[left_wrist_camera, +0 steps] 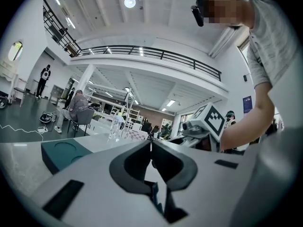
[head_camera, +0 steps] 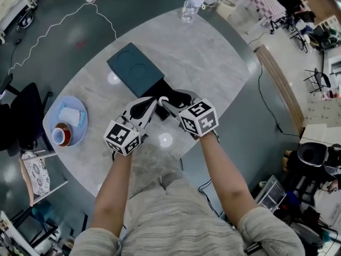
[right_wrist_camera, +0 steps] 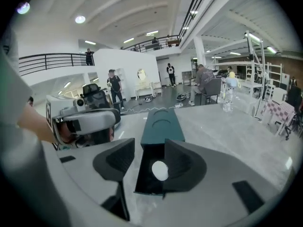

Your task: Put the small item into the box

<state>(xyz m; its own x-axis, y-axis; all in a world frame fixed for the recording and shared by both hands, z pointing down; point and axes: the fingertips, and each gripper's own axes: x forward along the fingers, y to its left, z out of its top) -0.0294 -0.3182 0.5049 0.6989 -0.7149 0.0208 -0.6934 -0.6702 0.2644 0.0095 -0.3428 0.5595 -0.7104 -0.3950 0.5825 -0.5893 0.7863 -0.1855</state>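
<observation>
A dark box (head_camera: 157,94) lies open on the marble table (head_camera: 213,63), its teal lid (head_camera: 135,68) stretched out behind it. The small white item (head_camera: 163,99) rests inside the black tray. My right gripper (head_camera: 166,103) hovers just above it, open, with nothing between the pads. In the right gripper view the white item (right_wrist_camera: 160,170) lies in the box (right_wrist_camera: 144,181) below the open right gripper (right_wrist_camera: 149,145), beyond it the teal lid (right_wrist_camera: 162,124). My left gripper (head_camera: 151,105) is beside the box's left edge, its tips meeting; the left gripper (left_wrist_camera: 151,144) looks shut and empty.
A blue plate (head_camera: 79,135) with a cup and a tape roll sits at the table's left edge. A water bottle (head_camera: 191,7) stands at the far edge. A black chair (head_camera: 24,116) is at the left, a cable (head_camera: 58,23) on the floor.
</observation>
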